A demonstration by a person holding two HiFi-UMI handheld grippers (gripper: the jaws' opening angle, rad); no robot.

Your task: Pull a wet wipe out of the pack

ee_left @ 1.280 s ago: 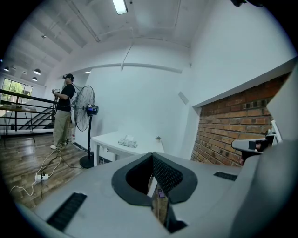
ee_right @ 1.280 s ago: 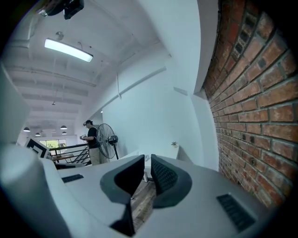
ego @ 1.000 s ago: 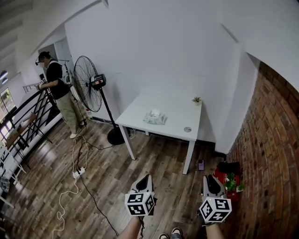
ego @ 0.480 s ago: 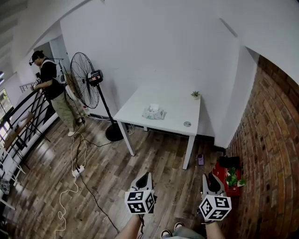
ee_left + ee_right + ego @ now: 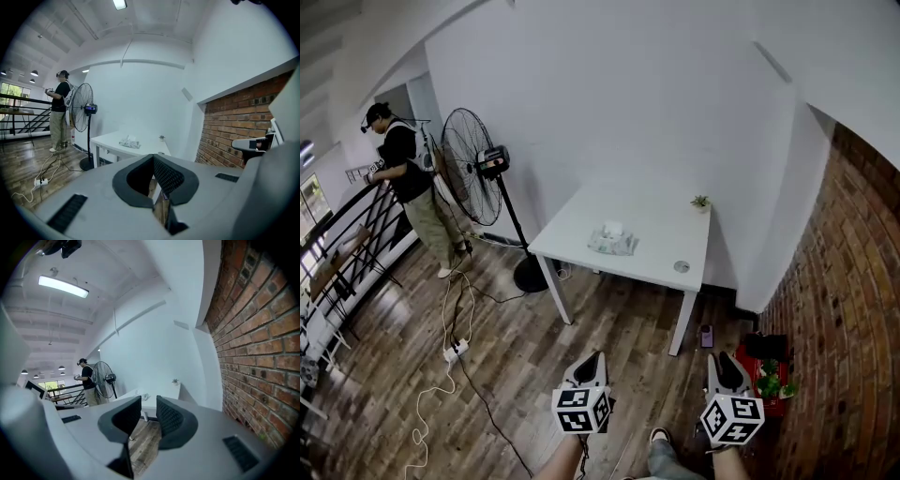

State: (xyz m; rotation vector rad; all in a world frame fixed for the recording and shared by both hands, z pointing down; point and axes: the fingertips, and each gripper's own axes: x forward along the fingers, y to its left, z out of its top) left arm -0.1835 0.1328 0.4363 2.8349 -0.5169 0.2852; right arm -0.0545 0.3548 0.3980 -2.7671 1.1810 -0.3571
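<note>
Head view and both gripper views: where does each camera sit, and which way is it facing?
Head view: on the person's head, facing forward and down at the white table with the wet wipe pack; shows left gripper, right gripper, forearms.
Left gripper view: rides the left gripper, looks along its closed jaws toward the table and fan.
Right gripper view: rides the right gripper, looks along its parted jaws toward the table, brick wall at right.
Shared: all three show table, fan, standing person.

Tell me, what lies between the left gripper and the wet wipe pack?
Head view: only wooden floor, then bare white table, separates the left gripper from the wet wipe pack.
</note>
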